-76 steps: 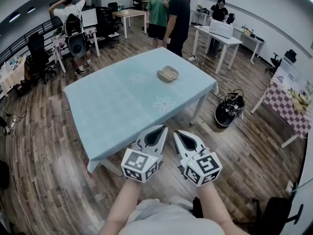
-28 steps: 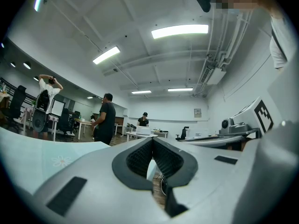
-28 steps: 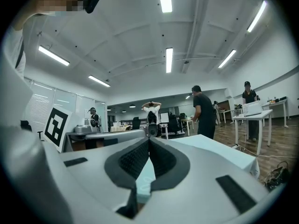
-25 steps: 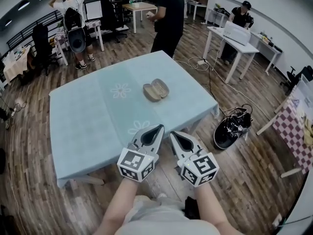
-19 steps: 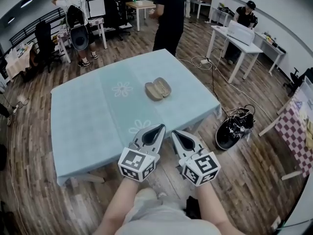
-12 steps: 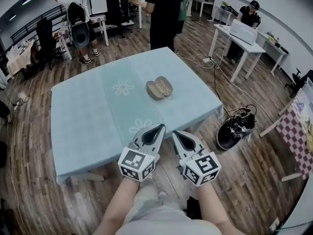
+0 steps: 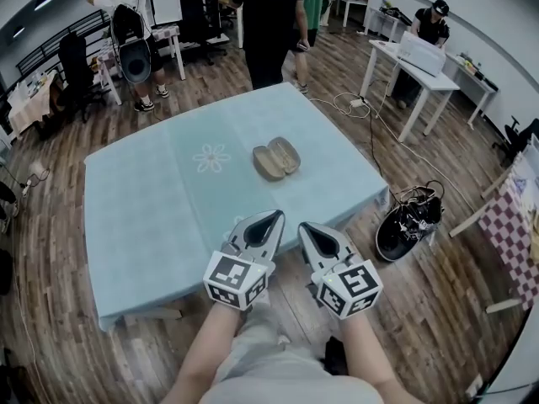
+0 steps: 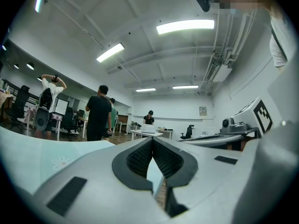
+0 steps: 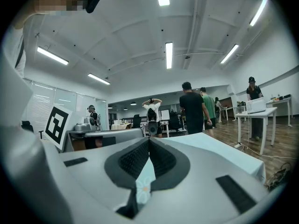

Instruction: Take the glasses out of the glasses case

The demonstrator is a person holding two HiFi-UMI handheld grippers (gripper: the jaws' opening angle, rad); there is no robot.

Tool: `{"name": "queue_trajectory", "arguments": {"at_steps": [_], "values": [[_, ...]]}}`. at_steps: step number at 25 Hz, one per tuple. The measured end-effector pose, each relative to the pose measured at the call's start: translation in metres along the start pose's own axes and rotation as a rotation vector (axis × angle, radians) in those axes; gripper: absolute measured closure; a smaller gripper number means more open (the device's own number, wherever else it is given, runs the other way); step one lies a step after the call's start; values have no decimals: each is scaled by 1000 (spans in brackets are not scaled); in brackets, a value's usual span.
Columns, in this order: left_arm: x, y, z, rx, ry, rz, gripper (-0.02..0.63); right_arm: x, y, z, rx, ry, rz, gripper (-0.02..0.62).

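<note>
Only the head view shows the open glasses case (image 7: 276, 159), lying past the middle of the tabletop (image 7: 143, 217), well ahead of both grippers. The left gripper (image 7: 274, 217) and right gripper (image 7: 306, 228) hang over the near edge, each clenched on nothing. Their own views look level across the cloth to a person in black (image 8: 99, 118) beyond the far edge.

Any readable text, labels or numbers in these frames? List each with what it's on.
No readable text in any view.
left marker cube and right marker cube: black-and-white square patterns only, no letters or digits.
wall plaque: too small to read.
tablecloth: flower prints, no words.
</note>
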State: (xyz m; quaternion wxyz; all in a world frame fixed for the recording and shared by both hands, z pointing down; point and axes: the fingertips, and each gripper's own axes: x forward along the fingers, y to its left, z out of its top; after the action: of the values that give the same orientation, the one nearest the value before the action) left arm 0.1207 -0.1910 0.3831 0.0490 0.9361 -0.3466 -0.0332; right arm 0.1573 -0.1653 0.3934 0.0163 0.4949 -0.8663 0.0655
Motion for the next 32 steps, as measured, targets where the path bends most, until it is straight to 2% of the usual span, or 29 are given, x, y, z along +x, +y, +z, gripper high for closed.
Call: {"name": "queue_trajectory", "arguments": {"at_steps": [17, 32], "values": [[75, 82, -13, -48, 26, 5, 597, 91, -65, -5, 18, 46, -19, 588], [129, 155, -6, -55, 32, -1, 597, 172, -106, -3, -1, 82, -32, 588]]}}
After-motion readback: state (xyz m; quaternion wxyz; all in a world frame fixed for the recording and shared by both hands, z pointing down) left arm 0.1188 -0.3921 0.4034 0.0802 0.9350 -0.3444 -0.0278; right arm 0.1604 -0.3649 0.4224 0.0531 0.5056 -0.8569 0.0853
